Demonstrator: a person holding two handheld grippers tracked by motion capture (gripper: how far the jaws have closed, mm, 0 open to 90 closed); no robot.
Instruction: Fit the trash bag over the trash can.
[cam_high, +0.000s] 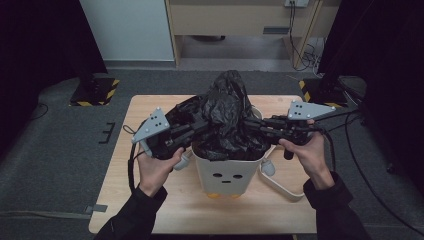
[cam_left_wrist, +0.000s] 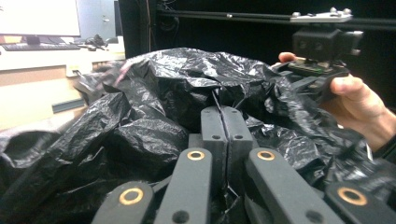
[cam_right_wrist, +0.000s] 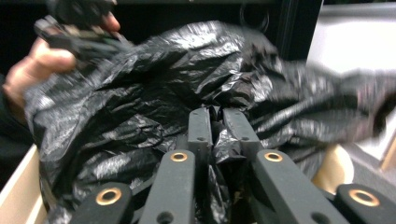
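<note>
Hands come in over the near edge of the bench (cam_high: 150, 210), each carrying a hand-held gripper. Left hand-held gripper (cam_high: 200, 126) reaches in from the left side and has its jaws pressed together on a fold of the black bin bag (cam_high: 227, 112); in the left gripper view the two jaws meet with a thin strip of plastic pinched between them. Right hand-held gripper (cam_high: 252, 123) comes in from the right side, and its jaws stand narrow with a wad of the same bag caught between them. White bin (cam_high: 227, 175) stands at the middle of the bench, toward its near edge, with a small face on its front. Bag sits in the bin's mouth and rises crumpled above the rim, toward the far edge.
</note>
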